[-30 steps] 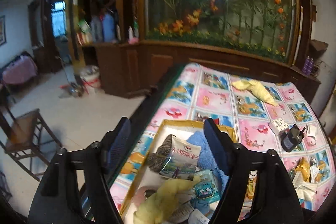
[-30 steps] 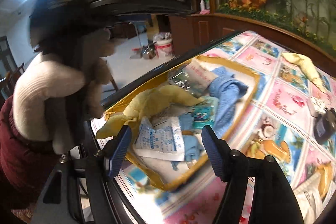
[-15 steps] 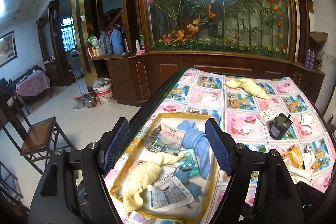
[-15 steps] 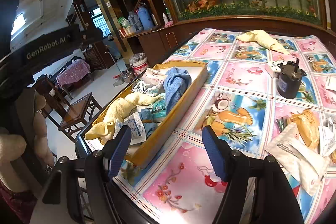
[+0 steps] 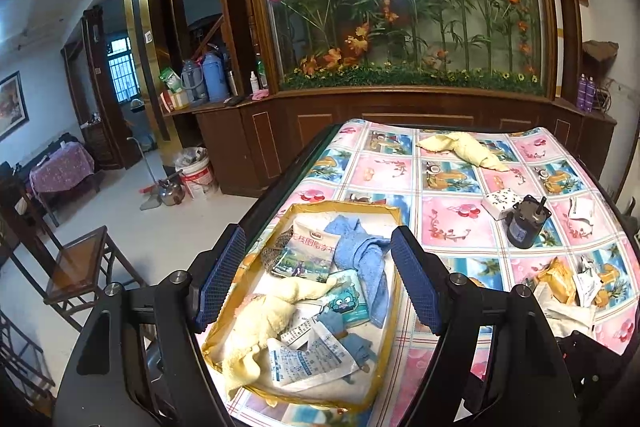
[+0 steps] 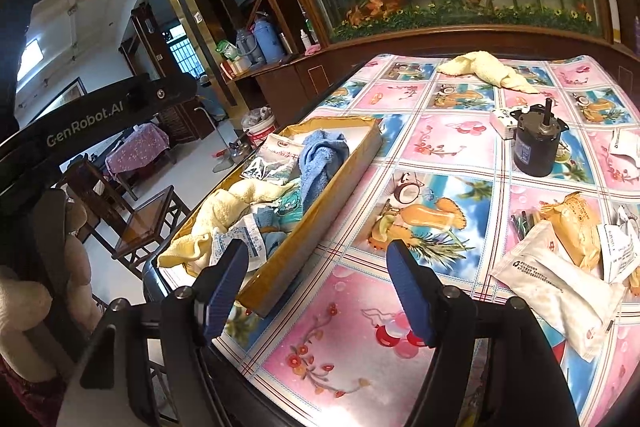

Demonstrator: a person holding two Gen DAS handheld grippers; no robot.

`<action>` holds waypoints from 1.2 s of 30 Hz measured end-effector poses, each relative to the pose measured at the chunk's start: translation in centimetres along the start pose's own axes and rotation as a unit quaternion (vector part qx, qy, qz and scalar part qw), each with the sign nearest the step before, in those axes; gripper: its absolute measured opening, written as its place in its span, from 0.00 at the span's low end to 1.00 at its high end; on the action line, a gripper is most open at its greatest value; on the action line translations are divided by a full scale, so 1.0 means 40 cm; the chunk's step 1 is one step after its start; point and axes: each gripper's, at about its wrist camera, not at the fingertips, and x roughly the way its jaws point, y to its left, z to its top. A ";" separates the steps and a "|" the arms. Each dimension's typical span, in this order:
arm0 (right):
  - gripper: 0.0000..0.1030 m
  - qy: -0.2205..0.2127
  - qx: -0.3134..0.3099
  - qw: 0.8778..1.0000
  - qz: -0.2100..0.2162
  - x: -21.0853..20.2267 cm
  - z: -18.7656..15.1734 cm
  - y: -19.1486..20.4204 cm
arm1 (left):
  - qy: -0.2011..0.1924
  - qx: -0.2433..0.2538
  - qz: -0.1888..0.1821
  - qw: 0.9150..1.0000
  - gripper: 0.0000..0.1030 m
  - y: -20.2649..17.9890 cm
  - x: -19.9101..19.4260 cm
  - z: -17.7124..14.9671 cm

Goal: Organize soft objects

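Note:
A shallow yellow-rimmed tray (image 5: 394, 215) (image 6: 316, 227) at the table's left edge holds a blue towel (image 5: 362, 255) (image 6: 320, 155), a yellow towel (image 5: 264, 319) (image 6: 224, 207) and several soft packets (image 5: 312, 247). Another yellow towel (image 5: 468, 149) (image 6: 488, 69) lies at the far side of the table. My left gripper (image 5: 318, 279) is open and empty above the tray. My right gripper (image 6: 316, 287) is open and empty over the table's front edge, right of the tray.
A black motor (image 5: 524, 223) (image 6: 538, 147) and a small white box (image 5: 500, 201) stand mid-right. White and orange packets (image 6: 560, 291) lie at the right. The table (image 6: 340, 347) has a floral cloth. A wooden chair (image 5: 80, 263) stands on the floor to the left.
Both grippers have pulled back and up from the tray, open and empty. The right view has swung right onto the open table; the tray now shows whole in the left view.

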 end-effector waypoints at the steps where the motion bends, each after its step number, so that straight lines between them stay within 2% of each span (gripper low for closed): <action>1: 0.70 0.001 0.000 1.000 0.000 0.001 0.000 0.000 | 0.001 0.000 0.000 1.000 0.74 0.000 0.001 -0.001; 27: 0.70 0.020 0.027 0.999 0.003 0.031 -0.011 -0.029 | 0.034 -0.017 -0.017 0.999 0.74 0.026 0.039 -0.023; 30: 0.70 0.019 0.030 0.999 0.000 0.032 -0.011 -0.031 | 0.031 -0.013 -0.022 0.999 0.74 0.014 0.033 -0.028; 36: 0.70 0.019 0.025 0.999 -0.011 0.028 -0.012 -0.024 | 0.002 0.001 -0.007 1.000 0.74 -0.002 -0.003 -0.033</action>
